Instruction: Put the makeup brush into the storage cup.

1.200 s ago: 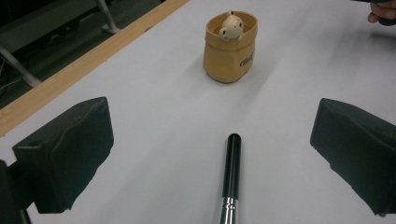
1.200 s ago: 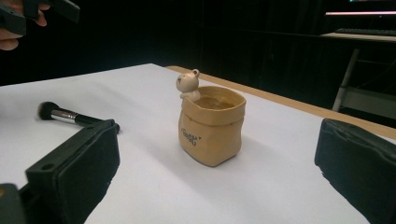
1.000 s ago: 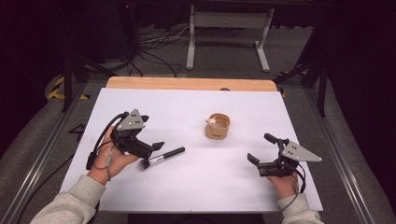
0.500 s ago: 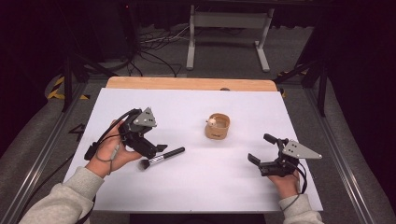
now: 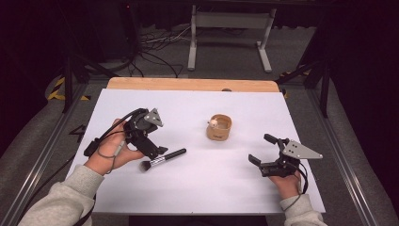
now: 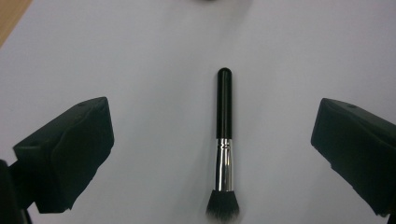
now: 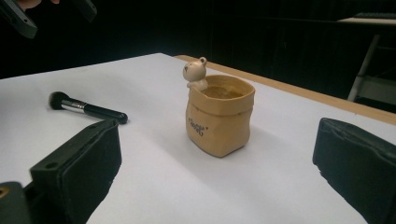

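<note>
Hovering the left gripper (image 5: 157, 151), jaws spread, over the makeup brush (image 6: 224, 140) lying ungrasped on the tabletop (image 5: 211, 183) (right gripper (image 5: 259, 153) idling, jaws spread).

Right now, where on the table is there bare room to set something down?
Free: the far strip behind the pot, and the near middle between brush and right gripper. Crowded: around the left gripper, over the brush.
</note>
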Tool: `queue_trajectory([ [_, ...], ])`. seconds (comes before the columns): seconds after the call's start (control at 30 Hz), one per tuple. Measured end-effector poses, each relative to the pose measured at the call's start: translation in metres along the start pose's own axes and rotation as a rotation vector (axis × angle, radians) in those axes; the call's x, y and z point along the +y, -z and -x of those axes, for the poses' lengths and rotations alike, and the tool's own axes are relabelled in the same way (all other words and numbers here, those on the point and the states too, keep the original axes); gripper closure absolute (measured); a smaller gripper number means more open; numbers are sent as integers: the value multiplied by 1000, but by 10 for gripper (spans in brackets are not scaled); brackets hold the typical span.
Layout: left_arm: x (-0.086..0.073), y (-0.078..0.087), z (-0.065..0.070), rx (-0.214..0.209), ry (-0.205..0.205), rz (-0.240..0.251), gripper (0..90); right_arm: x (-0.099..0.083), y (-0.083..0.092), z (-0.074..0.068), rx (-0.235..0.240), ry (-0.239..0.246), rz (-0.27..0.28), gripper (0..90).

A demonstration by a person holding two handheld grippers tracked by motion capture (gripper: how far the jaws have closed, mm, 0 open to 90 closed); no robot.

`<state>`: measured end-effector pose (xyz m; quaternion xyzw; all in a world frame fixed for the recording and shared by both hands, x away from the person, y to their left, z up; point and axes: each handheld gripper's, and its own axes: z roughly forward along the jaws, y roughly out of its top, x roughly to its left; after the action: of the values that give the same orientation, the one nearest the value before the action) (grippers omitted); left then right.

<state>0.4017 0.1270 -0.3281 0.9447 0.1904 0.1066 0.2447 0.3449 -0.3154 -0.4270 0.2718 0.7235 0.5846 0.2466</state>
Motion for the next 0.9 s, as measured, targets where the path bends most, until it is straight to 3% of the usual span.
queue_trajectory([
  [0.13,0,-5,1,3,-2,-55,0,2,-1,-1,-2,11,6,15],
  [0.47,0,-17,-1,-14,34,-136,0,2,-3,-1,-5,28,10,14],
  [0.9,6,-28,-2,-32,43,-209,3,1,-1,-4,-18,52,30,14],
])
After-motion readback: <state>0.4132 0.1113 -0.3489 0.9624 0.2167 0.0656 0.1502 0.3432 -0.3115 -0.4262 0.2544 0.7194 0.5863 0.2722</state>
